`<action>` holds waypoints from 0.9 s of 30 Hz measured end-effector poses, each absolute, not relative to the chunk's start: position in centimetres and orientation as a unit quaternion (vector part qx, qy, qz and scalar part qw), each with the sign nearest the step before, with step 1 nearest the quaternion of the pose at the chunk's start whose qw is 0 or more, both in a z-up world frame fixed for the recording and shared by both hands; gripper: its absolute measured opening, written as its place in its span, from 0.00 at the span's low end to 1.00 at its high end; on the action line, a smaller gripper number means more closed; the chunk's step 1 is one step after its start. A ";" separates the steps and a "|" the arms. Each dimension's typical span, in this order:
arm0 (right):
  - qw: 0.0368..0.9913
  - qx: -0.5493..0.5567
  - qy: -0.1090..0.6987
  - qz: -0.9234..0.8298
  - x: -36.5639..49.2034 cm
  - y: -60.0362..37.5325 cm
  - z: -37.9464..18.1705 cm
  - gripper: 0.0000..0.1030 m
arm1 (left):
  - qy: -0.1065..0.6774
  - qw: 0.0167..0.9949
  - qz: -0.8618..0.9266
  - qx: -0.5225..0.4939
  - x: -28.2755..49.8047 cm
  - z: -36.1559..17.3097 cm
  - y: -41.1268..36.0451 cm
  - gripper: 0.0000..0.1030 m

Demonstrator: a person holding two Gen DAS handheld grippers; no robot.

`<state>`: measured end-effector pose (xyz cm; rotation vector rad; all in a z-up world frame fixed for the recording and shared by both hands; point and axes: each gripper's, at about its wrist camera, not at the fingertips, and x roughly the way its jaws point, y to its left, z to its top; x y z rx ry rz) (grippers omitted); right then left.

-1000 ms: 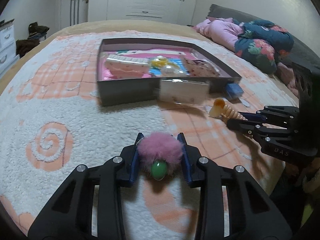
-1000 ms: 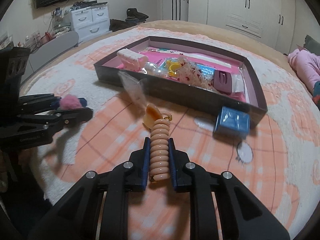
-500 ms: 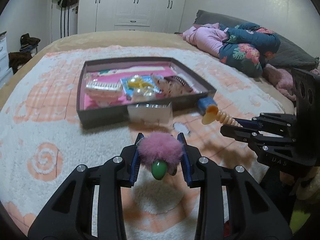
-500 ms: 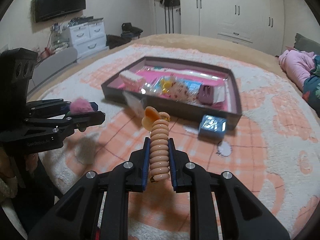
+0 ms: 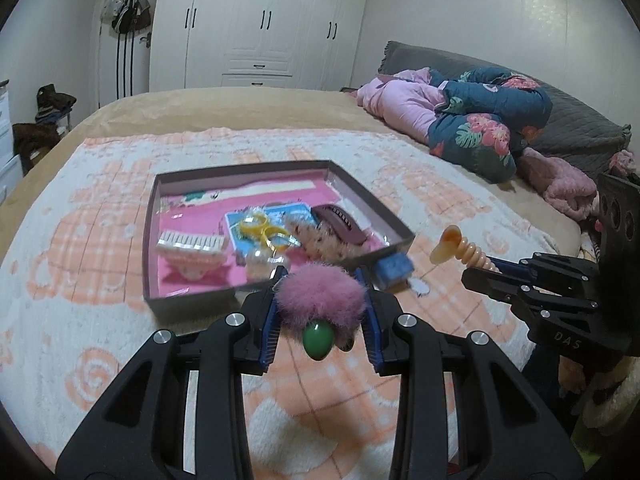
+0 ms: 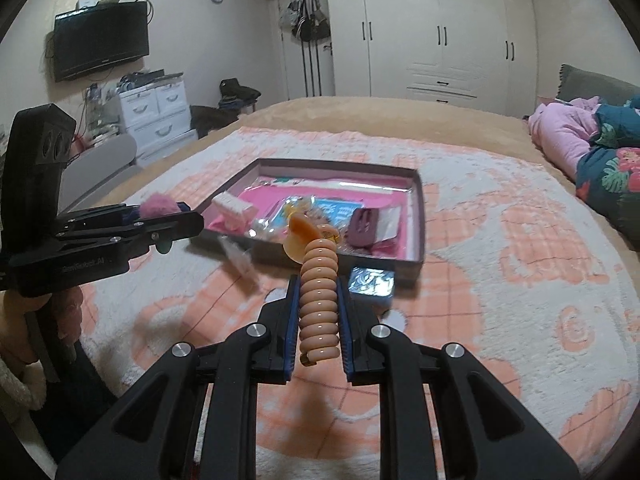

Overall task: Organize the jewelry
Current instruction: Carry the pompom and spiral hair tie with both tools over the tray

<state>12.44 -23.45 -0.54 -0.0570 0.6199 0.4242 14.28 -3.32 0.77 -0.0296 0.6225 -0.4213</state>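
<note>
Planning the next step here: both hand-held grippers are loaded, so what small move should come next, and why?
Probably carry the left hand-held gripper forward over the box and release there. It is shut on the pink pom-pom, held short of the box's near wall. The right hand-held gripper grips the peach coil hair tie, also outside the box, and could follow.

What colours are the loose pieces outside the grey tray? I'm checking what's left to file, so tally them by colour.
Pink: 1, the fluffy pink pompom hair tie with a green bead, held in the left gripper.
Peach: 1, the coiled peach hair tie in the right gripper.
Blue: 1, the small blue box on the blanket.
Total: 3
</note>
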 end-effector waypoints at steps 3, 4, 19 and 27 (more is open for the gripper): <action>0.934 -0.029 0.298 0.197 12.8 -24.0 -0.2 0.17 | 0.301 0.930 -0.209 -0.019 15.0 1.2 -3.6 0.25; 0.934 -0.028 0.298 0.195 13.0 -24.2 -0.1 0.17 | 0.300 0.931 -0.209 -0.019 15.4 1.4 -3.8 0.25; 0.938 -0.040 0.286 0.190 17.2 -24.1 0.7 0.17 | 0.311 0.930 -0.197 -0.024 20.6 1.7 -4.4 0.25; 0.932 -0.039 0.306 0.190 22.6 -23.3 -1.0 0.17 | 0.328 0.927 -0.180 -0.022 24.4 0.2 -4.1 0.25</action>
